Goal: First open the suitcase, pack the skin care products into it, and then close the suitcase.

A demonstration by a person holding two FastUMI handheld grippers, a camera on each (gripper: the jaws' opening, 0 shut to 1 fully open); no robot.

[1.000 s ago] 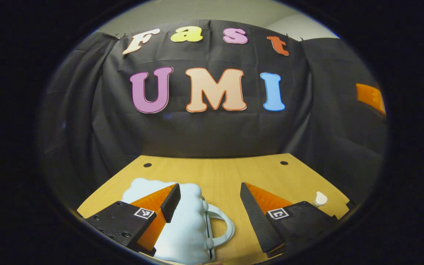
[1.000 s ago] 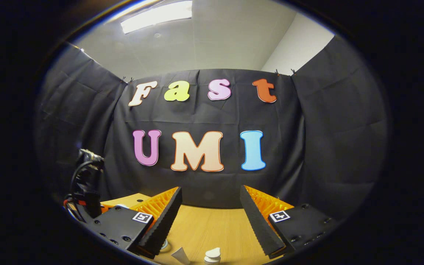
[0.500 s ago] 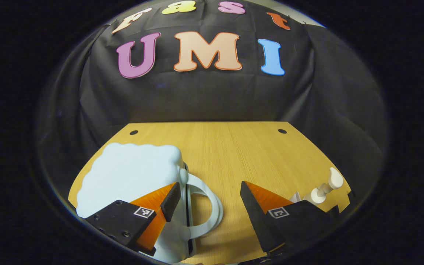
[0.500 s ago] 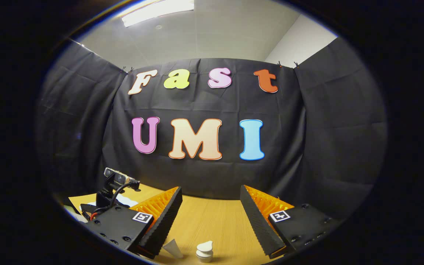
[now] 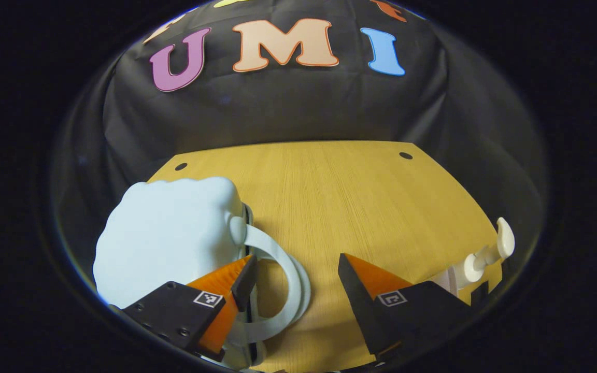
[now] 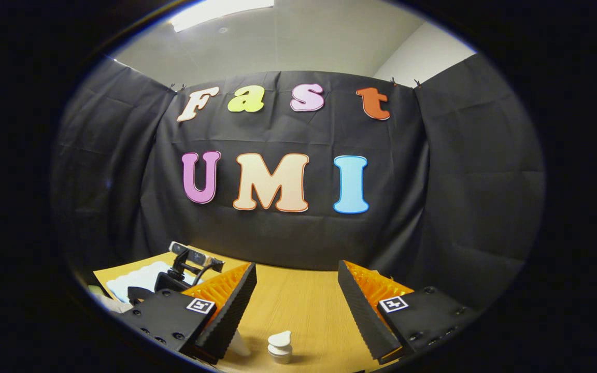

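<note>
A pale blue cloud-shaped suitcase [image 5: 166, 235] lies shut on the wooden table [image 5: 360, 202], its looped handle [image 5: 288, 290] pointing right. My left gripper [image 5: 296, 274] hangs open just over that handle, its left finger above the case's edge. White pump bottles [image 5: 485, 254] stand at the table's right edge. In the right gripper view, my right gripper [image 6: 296, 295] is open above the table, with a white pump bottle [image 6: 279, 346] below and between its fingers and a white tube [image 6: 237, 343] beside the left finger. The suitcase [image 6: 132, 277] shows far left there, behind the left gripper's camera [image 6: 189, 259].
Two small round holes [image 5: 406, 155] mark the table's far corners. Black cloth walls close the booth at the back and sides. Bare wood stretches between the suitcase and the bottles.
My left gripper has tilted down and come nearer, so the suitcase and its handle loom larger. My right gripper has dipped slightly, bringing the pump bottle more into sight. Both stay open.
</note>
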